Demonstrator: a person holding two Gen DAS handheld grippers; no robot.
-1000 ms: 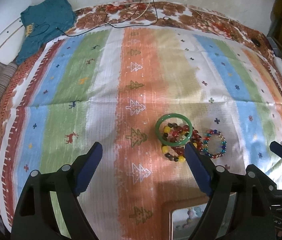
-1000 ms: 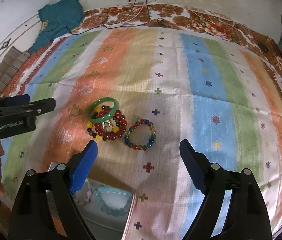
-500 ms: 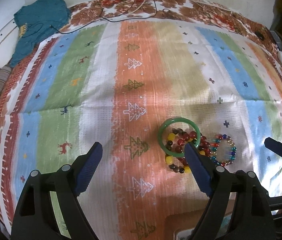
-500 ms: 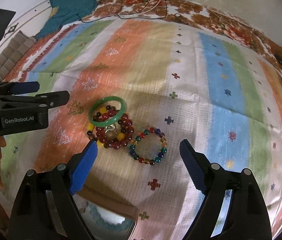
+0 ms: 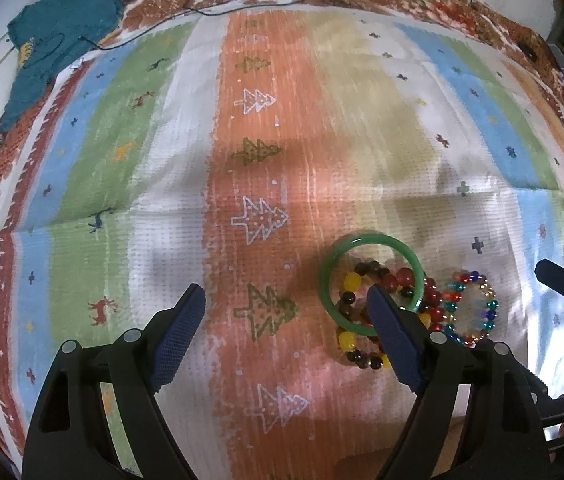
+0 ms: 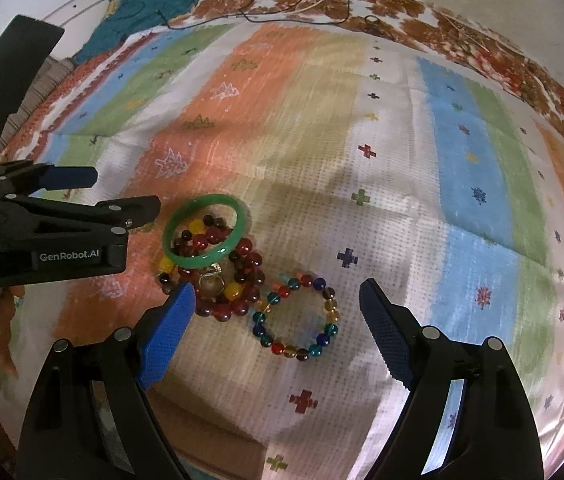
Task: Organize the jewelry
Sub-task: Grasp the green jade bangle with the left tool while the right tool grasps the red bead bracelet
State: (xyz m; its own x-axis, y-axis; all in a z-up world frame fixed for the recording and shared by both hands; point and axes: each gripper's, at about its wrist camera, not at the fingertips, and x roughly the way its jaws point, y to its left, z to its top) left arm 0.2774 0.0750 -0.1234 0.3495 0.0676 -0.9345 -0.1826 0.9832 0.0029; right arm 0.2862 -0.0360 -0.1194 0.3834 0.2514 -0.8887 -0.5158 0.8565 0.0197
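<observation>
A striped woven blanket (image 6: pixel 462 208) in orange, green, blue and white bands, dotted with small tree and cross motifs, covers the whole work surface, edged at the far side by a brown floral cloth (image 6: pixel 402 4). The right gripper (image 6: pixel 277 312) hangs just above it with its blue-padded jaws spread wide and nothing between them; the multicoloured glass-bead bracelet (image 6: pixel 298 316) lies flat on the blanket inside that gap, closer to the left finger. Touching the bracelet on its left is a heap of dark red and yellow bead bracelets (image 6: pixel 221 280), and a smooth green jade bangle (image 6: pixel 205 230) rests on the heap's far part. The left gripper (image 5: pixel 286 316), jaws likewise wide apart and empty, hovers left of the pile, its right finger overlapping the bangle in its own view. Far back lie a teal knitted garment (image 5: pixel 57 36) and thin cables (image 6: pixel 322 4).
</observation>
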